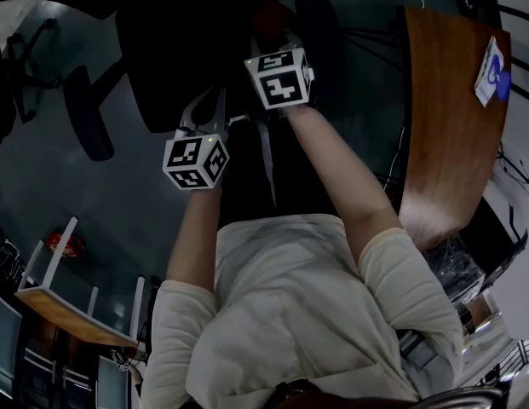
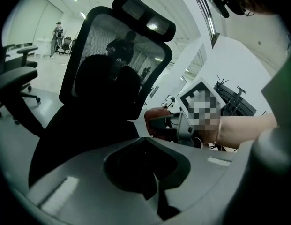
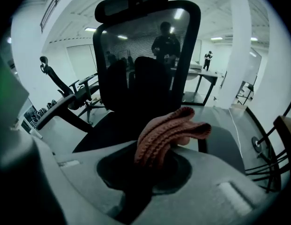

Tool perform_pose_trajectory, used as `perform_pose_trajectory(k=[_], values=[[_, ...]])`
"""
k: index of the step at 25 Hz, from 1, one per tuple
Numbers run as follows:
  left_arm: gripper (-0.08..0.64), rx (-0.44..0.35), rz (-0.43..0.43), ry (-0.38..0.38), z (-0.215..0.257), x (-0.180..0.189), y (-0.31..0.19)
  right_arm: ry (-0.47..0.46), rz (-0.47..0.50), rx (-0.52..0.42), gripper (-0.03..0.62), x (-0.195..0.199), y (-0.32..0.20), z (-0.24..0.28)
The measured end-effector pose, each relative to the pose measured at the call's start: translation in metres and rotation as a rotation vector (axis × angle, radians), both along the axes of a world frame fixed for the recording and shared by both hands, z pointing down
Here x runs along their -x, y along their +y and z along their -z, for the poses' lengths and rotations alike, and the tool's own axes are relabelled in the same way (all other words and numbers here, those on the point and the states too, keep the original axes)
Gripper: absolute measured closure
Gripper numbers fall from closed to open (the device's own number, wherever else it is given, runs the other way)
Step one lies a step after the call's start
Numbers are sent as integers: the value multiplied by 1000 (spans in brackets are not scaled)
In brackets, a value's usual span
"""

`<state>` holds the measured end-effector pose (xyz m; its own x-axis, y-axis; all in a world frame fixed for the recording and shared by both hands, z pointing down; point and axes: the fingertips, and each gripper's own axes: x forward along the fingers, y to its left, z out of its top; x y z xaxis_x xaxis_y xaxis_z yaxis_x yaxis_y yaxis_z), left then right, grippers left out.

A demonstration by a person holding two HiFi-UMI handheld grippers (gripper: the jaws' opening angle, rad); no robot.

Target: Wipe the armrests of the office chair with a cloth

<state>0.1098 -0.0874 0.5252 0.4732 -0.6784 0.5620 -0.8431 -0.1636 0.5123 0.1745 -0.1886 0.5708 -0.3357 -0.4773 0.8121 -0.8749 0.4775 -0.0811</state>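
Right gripper view: the right gripper (image 3: 150,177) clamps a ribbed, salmon-pink cloth (image 3: 166,135). The cloth's folds bunch above the jaws and flop toward a dark padded armrest (image 3: 225,144) just beside them — whether cloth and pad touch cannot be made out. The black mesh-backed office chair (image 3: 145,55) fills the frame behind, headrest on top. A standing person (image 3: 166,43) shows through the mesh. A second person (image 3: 208,57) stands farther off by a dark desk (image 3: 204,76), near a white column (image 3: 239,55), and another black chair (image 3: 65,97) sits at left.

In the left gripper view, the left gripper (image 2: 157,172) has its jaws drawn together on nothing and points at the seat — the other gripper and its cloth lie off to its right.

From the head view, both forearms reach out of cream sleeves (image 1: 187,305) over the chair. A brown wooden table (image 1: 451,118) stands at right and carries a blue-and-white card (image 1: 492,71). A small wood-topped stand (image 1: 68,303) shows at lower left.
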Motion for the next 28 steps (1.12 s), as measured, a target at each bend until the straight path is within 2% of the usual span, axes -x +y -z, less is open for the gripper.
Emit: perform_pose_trajectory(k=[3, 9, 17, 24, 28], values=[[543, 12, 3, 20, -6, 1, -1, 13, -61, -26, 545, -9, -33, -4], [543, 23, -2, 36, -15, 5, -11, -15, -188, 35, 545, -26, -44, -19], [543, 12, -51, 39, -12, 9, -19, -111, -384, 102, 545, -40, -12, -22], [543, 10, -109, 73, -10, -10, -7, -165, -459, 148, 545, -55, 25, -19], [543, 5, -145, 79, -10, -27, 5, -188, -463, 172, 545, -60, 50, -17]])
